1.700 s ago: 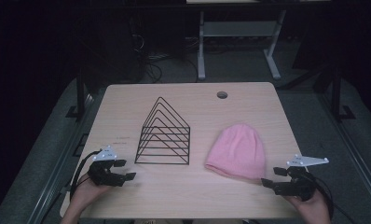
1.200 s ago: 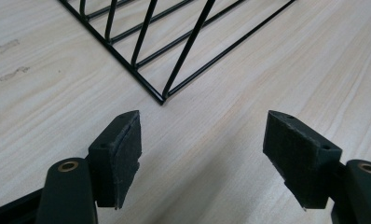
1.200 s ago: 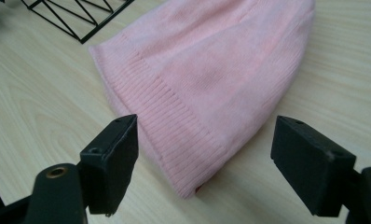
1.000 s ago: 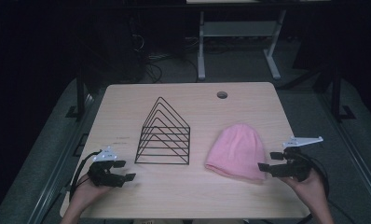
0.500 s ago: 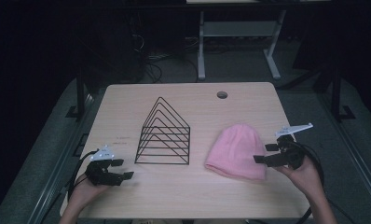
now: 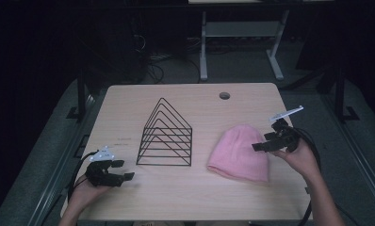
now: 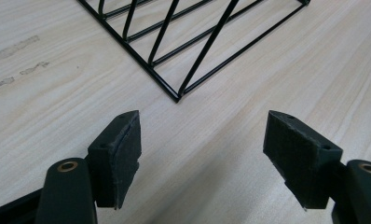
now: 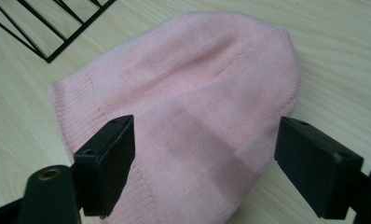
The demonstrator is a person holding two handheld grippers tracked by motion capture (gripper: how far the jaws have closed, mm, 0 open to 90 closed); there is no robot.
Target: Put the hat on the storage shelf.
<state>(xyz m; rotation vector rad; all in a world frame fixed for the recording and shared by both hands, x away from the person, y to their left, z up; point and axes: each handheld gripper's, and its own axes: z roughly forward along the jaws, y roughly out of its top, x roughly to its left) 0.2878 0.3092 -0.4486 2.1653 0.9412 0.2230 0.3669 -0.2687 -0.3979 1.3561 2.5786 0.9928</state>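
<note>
The pink knit beanie [image 6: 239, 154] lies flat on the wooden table [image 6: 195, 197], directly ahead of and below the right gripper [image 6: 260, 146]. That gripper is released, its jaws spread wide, and in the right gripper view the beanie [image 8: 183, 107] sits between and beyond the two pads [image 8: 110, 163], so the jaws straddle its width. Whether the pads touch the knit cannot be told; they appear to hover just above it.

The beanie's long axis runs from the ribbed cuff, at the table's near edge, up to the rounded crown farther away. The right gripper comes at it from its right flank, pointing across that axis, not along it. A grasp from here would likely pinch the side of the fabric midway between cuff and crown.

The left gripper [image 6: 124, 177] is well apart from the beanie, low at the near left of the table, also released with jaws wide. Just ahead of its pads [image 7: 123, 149] sits the near corner of the black wire file rack [image 7: 183, 56], which stands between this gripper and the beanie [image 6: 166, 136]. The right hand [image 6: 301, 157] is plainly the nearer one, so the coming move on the beanie looks to be its job.
</note>
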